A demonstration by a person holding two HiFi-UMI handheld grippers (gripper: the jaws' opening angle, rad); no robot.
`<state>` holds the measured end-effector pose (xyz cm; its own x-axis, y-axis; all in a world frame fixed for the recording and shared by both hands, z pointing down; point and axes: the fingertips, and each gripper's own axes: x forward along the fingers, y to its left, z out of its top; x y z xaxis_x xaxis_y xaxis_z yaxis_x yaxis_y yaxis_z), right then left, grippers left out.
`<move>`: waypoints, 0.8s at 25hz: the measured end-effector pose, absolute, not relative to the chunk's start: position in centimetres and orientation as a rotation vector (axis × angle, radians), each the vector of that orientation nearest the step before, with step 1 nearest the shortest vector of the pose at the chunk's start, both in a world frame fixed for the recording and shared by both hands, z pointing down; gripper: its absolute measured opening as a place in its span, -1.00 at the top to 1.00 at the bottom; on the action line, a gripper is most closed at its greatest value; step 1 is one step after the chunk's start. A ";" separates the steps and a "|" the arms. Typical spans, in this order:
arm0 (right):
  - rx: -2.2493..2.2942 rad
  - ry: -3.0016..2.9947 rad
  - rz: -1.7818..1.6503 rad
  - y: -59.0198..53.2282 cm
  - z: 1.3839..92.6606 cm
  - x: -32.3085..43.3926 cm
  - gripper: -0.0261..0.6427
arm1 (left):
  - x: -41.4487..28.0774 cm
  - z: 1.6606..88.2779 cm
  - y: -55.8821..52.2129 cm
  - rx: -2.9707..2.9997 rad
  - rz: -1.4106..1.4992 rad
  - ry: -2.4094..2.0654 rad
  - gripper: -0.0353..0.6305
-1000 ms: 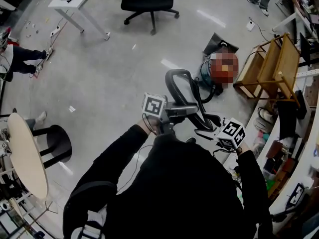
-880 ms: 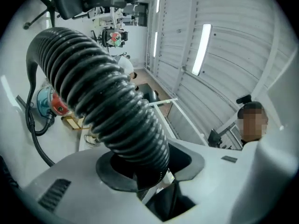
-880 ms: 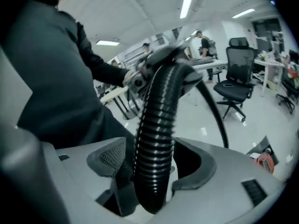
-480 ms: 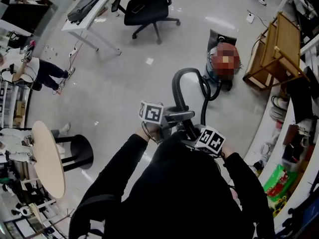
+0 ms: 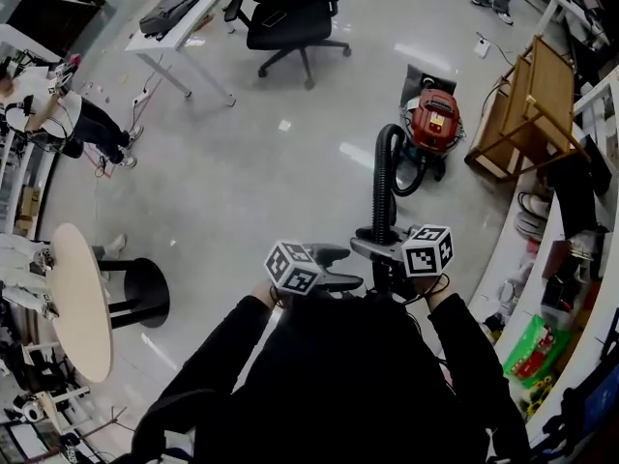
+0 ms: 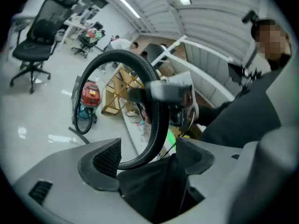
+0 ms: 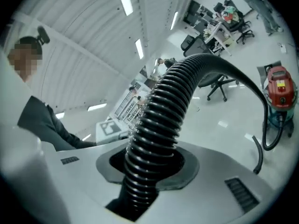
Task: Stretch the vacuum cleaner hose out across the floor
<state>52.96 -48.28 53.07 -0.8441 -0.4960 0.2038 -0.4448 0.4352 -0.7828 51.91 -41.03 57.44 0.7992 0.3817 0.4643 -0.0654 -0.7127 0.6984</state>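
Observation:
A red canister vacuum [image 5: 432, 119] stands on the grey floor by a wooden rack. Its black ribbed hose [image 5: 384, 184] rises from it in a bend and runs down to my right gripper [image 5: 379, 250]. In the right gripper view the jaws are closing, and the hose [image 7: 163, 111] is clamped between them, with the vacuum [image 7: 279, 88] far off. My left gripper [image 5: 340, 280] is just left of the hose, its jaws opening wide. In the left gripper view the hose [image 6: 154, 106] arcs past between the pads [image 6: 105, 160] without touching, above dark clothing.
A black office chair [image 5: 290, 8] and a white desk [image 5: 184, 17] stand at the far side. The wooden rack [image 5: 527, 114] and cluttered shelves line the right. A round table [image 5: 77, 298] and black stool [image 5: 145, 288] are at the left, near a person [image 5: 58, 114].
The right gripper has come onto the hose and shut on it. The left gripper has let go, opened and dropped lower. The hose loop has straightened out toward the vacuum.

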 end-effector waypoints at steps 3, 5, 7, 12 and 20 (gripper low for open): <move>-0.945 2.453 -1.410 -51.0 51.6 51.7 0.53 | 50.7 58.6 -39.2 2.424 0.879 0.354 -0.18; -1.034 2.341 -1.412 -53.0 50.9 50.7 0.53 | 50.3 58.0 -38.5 2.448 0.807 0.418 -0.19; -1.103 2.239 -1.416 -54.5 50.4 48.9 0.53 | 49.3 58.8 -38.3 2.458 0.799 0.405 -0.19; -1.195 2.123 -1.404 -57.9 49.5 43.7 0.54 | 45.5 59.5 -39.5 2.474 0.698 0.372 0.46; -1.134 2.024 -1.435 -52.9 48.9 42.6 -0.06 | 42.0 54.2 -38.0 2.332 0.560 0.456 0.50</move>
<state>42.62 -52.90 48.94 -0.5845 -0.8023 0.1210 -0.3796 0.1386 -0.9147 42.05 -38.00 54.19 0.8455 0.4627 0.2666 0.1670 -0.7033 0.6910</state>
